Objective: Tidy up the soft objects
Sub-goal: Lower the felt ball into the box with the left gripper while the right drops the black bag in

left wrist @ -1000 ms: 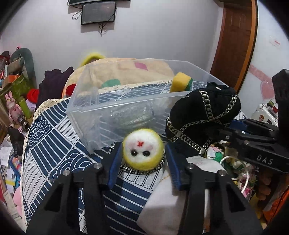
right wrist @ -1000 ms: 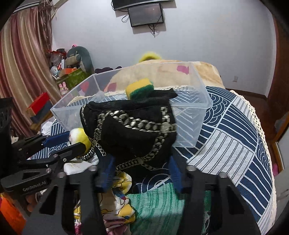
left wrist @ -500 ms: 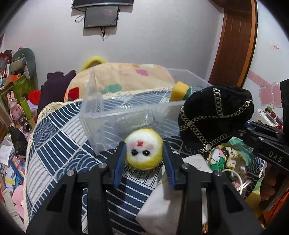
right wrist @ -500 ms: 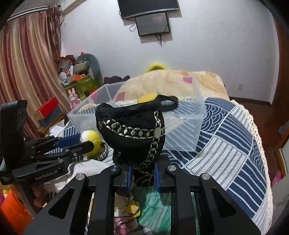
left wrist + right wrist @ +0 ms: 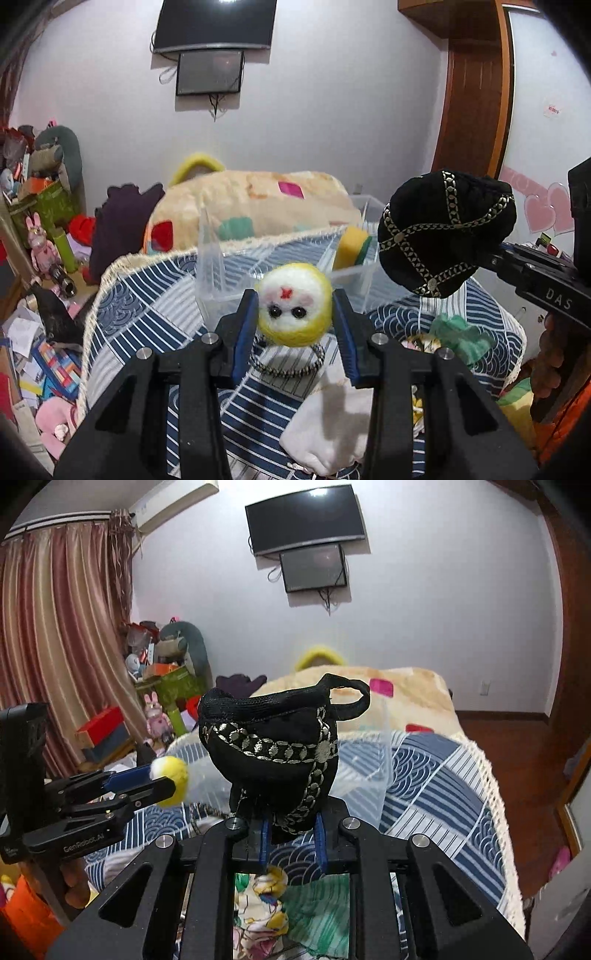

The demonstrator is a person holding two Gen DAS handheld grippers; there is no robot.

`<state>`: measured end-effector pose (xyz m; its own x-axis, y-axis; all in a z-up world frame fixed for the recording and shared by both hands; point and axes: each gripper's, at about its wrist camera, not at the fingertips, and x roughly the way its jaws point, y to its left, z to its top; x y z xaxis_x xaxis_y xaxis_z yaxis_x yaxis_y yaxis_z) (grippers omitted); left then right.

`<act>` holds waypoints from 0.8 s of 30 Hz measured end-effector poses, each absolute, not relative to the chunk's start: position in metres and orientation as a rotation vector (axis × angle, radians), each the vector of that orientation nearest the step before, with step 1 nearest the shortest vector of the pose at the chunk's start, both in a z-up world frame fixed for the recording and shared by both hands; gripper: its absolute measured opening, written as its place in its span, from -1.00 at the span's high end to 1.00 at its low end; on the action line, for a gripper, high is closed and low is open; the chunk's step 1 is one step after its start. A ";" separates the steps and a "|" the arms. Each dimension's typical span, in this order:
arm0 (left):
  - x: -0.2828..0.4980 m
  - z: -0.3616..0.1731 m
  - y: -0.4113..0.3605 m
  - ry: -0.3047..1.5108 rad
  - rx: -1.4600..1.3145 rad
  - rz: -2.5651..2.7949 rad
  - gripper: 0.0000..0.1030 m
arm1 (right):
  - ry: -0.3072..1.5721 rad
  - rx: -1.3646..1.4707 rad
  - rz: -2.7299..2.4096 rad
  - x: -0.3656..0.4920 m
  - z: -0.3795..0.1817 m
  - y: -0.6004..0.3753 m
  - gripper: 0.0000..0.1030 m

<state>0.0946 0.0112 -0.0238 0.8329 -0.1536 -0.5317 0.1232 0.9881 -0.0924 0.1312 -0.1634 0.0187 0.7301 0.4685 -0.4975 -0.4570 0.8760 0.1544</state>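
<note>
My left gripper (image 5: 294,314) is shut on a yellow felt ball with a white face (image 5: 293,308) and holds it above the bed; a braided cord loop (image 5: 288,363) hangs under it. The ball also shows in the right wrist view (image 5: 170,781). My right gripper (image 5: 291,836) is shut on a black cap with silver chain trim (image 5: 275,751), lifted clear of the bed; the cap shows in the left wrist view (image 5: 443,234). A clear plastic bin (image 5: 280,273) sits behind both, with a yellow-green sponge (image 5: 351,245) in it.
The bed has a blue patterned cover (image 5: 436,786). A white cloth (image 5: 332,424), a green cloth (image 5: 461,336) and printed fabric (image 5: 266,912) lie at the near edge. A beige patchwork blanket (image 5: 251,206) lies behind the bin. Clutter fills the floor at left (image 5: 37,350).
Both grippers have risen and pulled back from the bin. The left one closed on the ball and lifted it; the right one closed on the cap and raised it.
</note>
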 end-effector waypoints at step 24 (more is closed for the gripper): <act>0.145 -0.016 0.030 0.574 -0.035 -0.040 0.22 | 0.572 -0.076 0.435 0.179 0.021 -0.148 0.67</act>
<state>0.1452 0.0299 -0.0161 0.8391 -0.0474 -0.5419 0.0278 0.9986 -0.0442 0.1792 -0.1481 0.0213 0.7532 0.3769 -0.5391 -0.4187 0.9068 0.0490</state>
